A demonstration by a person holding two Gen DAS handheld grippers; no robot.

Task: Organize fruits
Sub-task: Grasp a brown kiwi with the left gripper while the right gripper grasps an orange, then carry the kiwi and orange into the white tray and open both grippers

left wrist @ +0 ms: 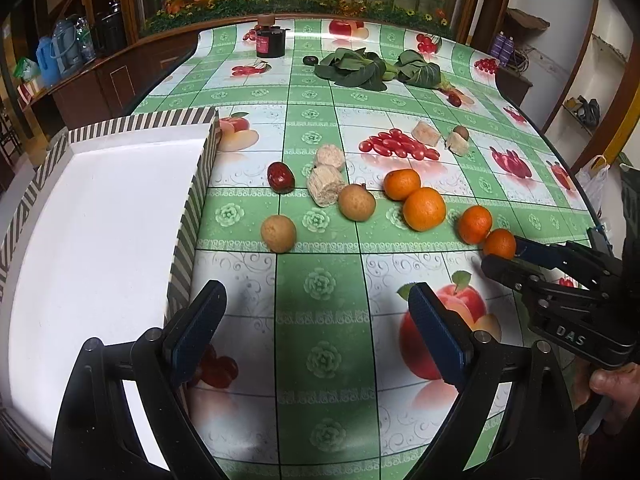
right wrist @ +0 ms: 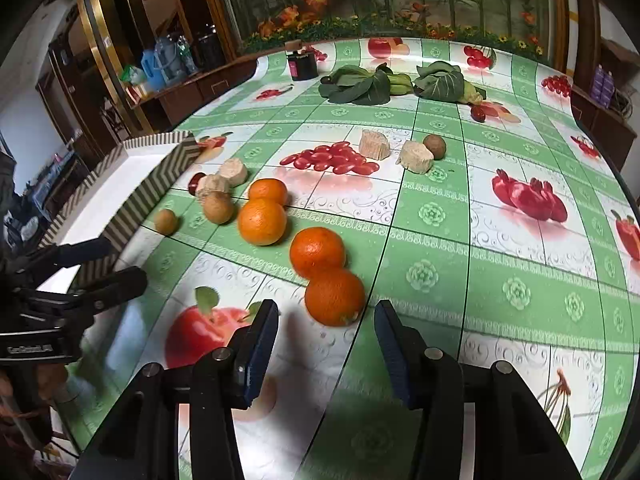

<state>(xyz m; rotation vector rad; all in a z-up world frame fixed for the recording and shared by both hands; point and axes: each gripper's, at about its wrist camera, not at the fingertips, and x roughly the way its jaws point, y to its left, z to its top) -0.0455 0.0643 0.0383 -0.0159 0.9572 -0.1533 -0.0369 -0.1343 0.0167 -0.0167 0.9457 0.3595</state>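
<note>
Glossy green-checked oilcloth printed with fruit covers the surface (right wrist: 500,240), its far edge cut off by the lens; a striped-walled white tray (left wrist: 100,220) sits at the left, empty, partly hidden behind the left claw (left wrist: 316,316), which gapes wide, holding nothing; four round oranges lie mid-surface, the nearest orange (right wrist: 334,296) just ahead of the half-open, empty right claw (right wrist: 326,344).

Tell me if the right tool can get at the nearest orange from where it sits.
Probably yes. The nearest orange lies just ahead of the right tool, whose pads stand apart without touching it. Only the orange behind touches it; nothing blocks the near side.
</note>
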